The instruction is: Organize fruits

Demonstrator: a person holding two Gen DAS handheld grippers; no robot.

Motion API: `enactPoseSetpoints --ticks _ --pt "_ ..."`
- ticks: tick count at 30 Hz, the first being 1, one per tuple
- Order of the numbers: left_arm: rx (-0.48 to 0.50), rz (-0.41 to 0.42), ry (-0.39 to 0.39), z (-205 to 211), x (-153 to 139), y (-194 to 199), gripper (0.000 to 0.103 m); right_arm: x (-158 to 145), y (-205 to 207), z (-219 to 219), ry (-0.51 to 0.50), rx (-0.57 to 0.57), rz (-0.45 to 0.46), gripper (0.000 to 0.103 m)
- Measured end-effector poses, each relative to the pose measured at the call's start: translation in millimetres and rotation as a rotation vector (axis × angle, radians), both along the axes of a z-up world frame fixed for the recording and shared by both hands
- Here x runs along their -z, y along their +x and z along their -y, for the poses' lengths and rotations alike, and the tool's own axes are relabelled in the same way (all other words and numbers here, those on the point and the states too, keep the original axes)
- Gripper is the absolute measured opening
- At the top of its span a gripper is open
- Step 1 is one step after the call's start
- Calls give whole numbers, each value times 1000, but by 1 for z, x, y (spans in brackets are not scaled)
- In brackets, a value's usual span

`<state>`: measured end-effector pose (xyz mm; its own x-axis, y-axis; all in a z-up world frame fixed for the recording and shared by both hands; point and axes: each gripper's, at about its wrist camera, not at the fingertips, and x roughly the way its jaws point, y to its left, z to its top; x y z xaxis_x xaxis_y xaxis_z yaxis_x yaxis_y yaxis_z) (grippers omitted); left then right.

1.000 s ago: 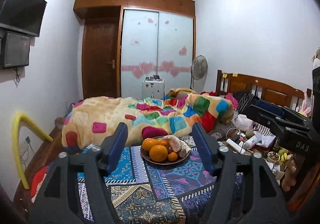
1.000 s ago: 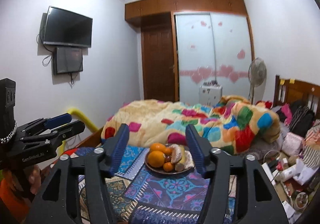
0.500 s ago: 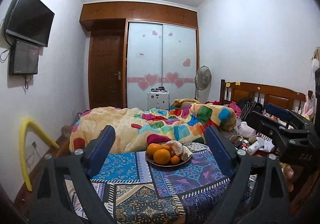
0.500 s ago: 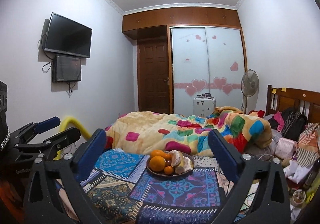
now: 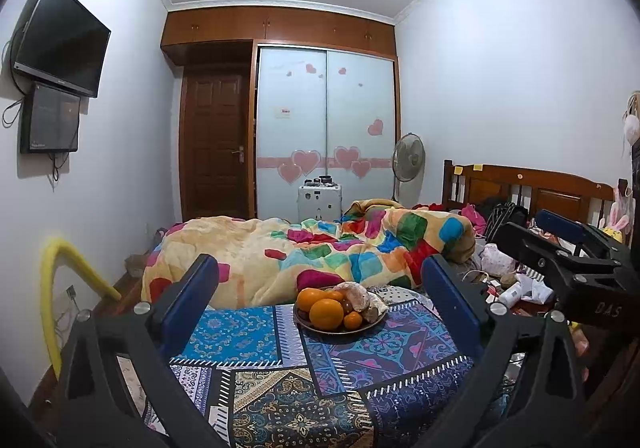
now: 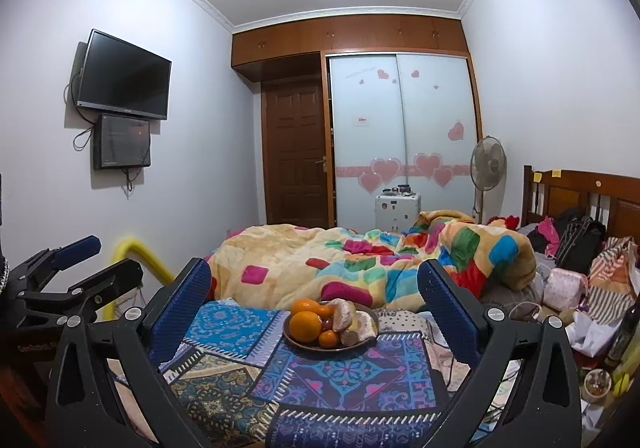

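Left hand-held gripper (image 5: 320,304): jaws opening, spread wide, nothing between the pads. Fruit plate (image 5: 339,328) sits ahead of it, centred between the fingers and well apart from them, on the patterned cloth (image 5: 360,376), just before the quilt (image 5: 320,252). Right hand-held gripper (image 6: 314,304): released, wide, empty. Same plate (image 6: 368,340) ahead, near centre, oranges (image 6: 306,326) on its left side.

Both fisheye cameras look nearly level along their own gripper fingers, side by side. Each faces the fruit plate (image 5: 339,322) (image 6: 330,332) near at 12 o'clock. They share the patterned worktop (image 5: 280,380) (image 6: 340,376), bed (image 5: 320,252) (image 6: 360,260) and wardrobe (image 5: 326,128) (image 6: 400,136).
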<state>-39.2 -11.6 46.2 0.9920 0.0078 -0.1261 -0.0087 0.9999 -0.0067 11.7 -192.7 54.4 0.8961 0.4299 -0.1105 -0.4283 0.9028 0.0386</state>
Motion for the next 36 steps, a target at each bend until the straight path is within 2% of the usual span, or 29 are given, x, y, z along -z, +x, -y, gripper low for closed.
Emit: enactPoseSetpoints --ticks 36 --pt "3 -27 -11 4 8 6 103 1 1 3 -4 3 -14 103"
